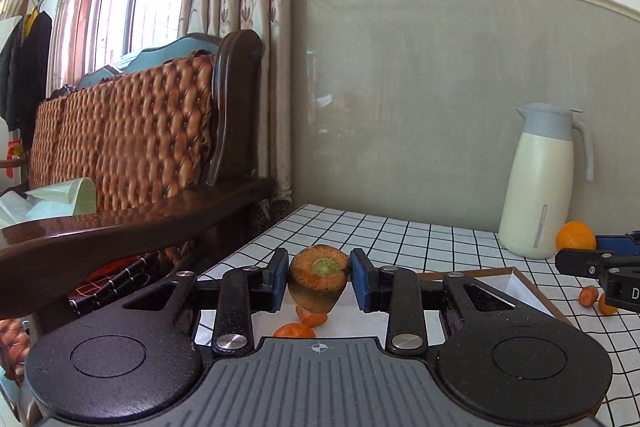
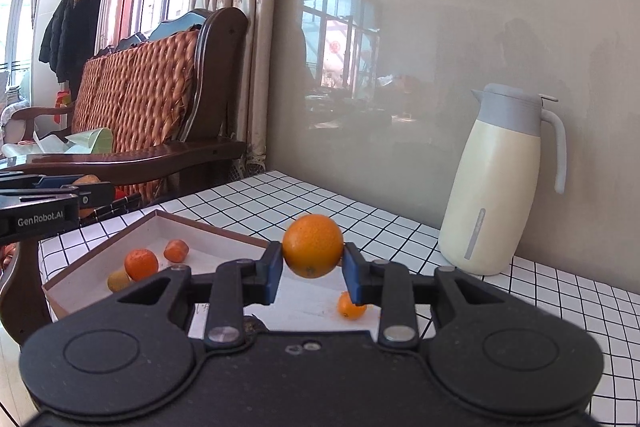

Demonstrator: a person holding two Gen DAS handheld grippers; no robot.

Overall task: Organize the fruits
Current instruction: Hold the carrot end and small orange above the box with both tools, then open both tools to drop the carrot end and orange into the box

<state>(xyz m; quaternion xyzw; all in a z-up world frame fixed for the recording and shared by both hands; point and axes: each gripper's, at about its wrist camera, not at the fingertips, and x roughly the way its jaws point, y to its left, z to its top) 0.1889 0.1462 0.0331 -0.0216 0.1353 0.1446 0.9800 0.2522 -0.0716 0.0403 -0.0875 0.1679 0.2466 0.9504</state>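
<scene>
Fruits: one orange, pinched between the pads of the right gripper, held above the shallow tray on the checked table. One brown-topped fruit, kind not determinable, clamped in the left gripper over the same tray. Several small oranges already lie inside.

Risks noted: the orange is gripped only at its sides and may roll free. A release from height may bounce it over the low rim. Collision between the grippers is possible above the tray.
</scene>
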